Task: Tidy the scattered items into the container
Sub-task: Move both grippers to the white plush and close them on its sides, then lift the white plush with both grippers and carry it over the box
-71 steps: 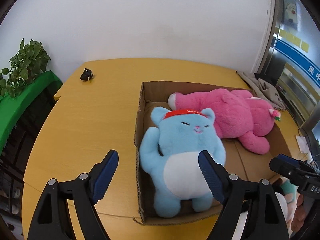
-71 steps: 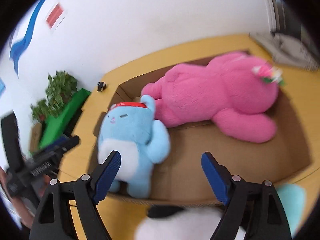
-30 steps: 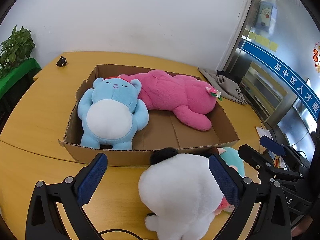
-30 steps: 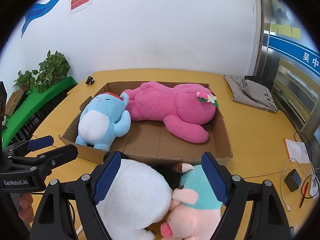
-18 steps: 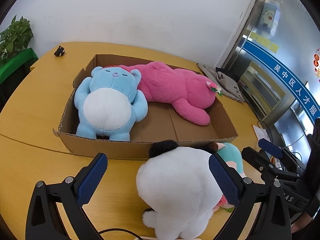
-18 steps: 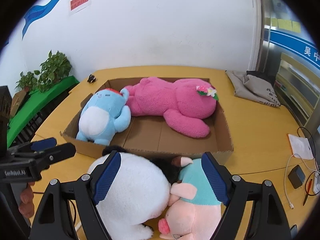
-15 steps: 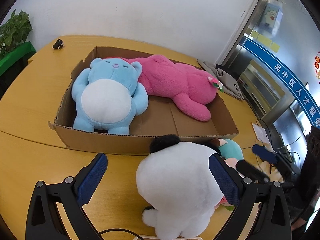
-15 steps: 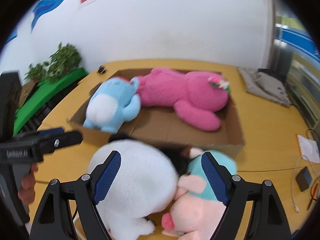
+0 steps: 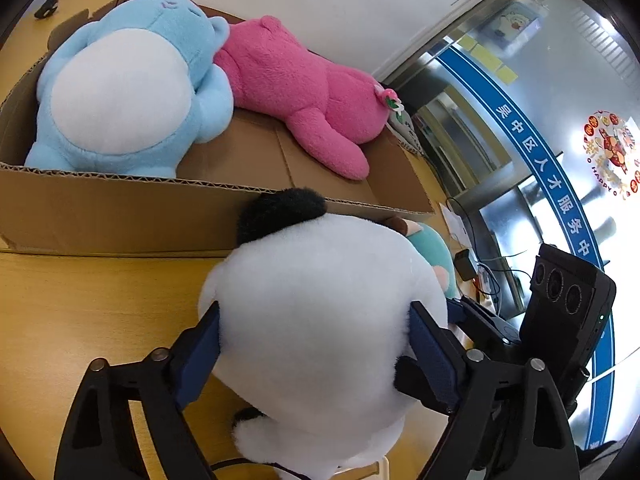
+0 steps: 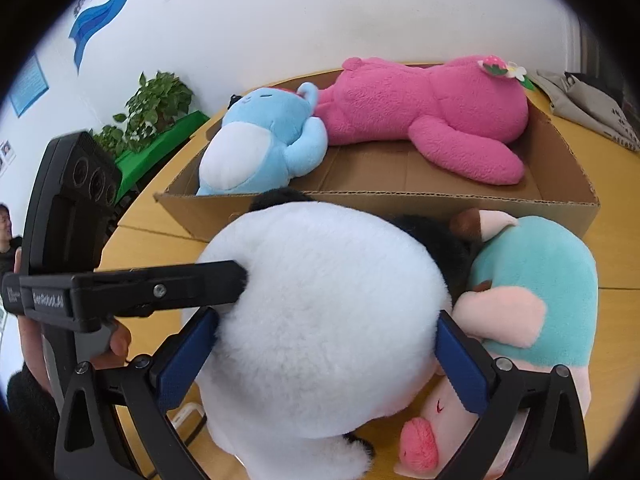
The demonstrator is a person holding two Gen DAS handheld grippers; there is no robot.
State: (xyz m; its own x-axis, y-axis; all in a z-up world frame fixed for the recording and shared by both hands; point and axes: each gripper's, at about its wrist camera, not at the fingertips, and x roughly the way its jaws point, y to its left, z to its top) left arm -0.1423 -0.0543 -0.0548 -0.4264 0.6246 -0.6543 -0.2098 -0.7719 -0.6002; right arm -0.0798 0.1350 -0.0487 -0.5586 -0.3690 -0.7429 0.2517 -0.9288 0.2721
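Two hand-held grippers around our white plush [image 9: 320, 320]

Left hand-held gripper [image 9: 316, 344] is closing, pads pressing its sides; right hand-held gripper [image 10: 326, 356] is opening, straddling it. Round, fluffy, black-eared, it sits on the counter [image 9: 80, 300], cardboard box [image 9: 120, 208] at 12 o'clock.

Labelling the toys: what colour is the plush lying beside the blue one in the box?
Pink plush, clearest in the right wrist view.

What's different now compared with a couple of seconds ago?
Both grippers swung away from the cardboard box and came down around the big white plush. The left gripper is closing, its pads pressing into the fur; the right gripper is opening, with the plush between its pads. The blue plush and pink plush stayed in the box, the teal-and-pink plush on the table.
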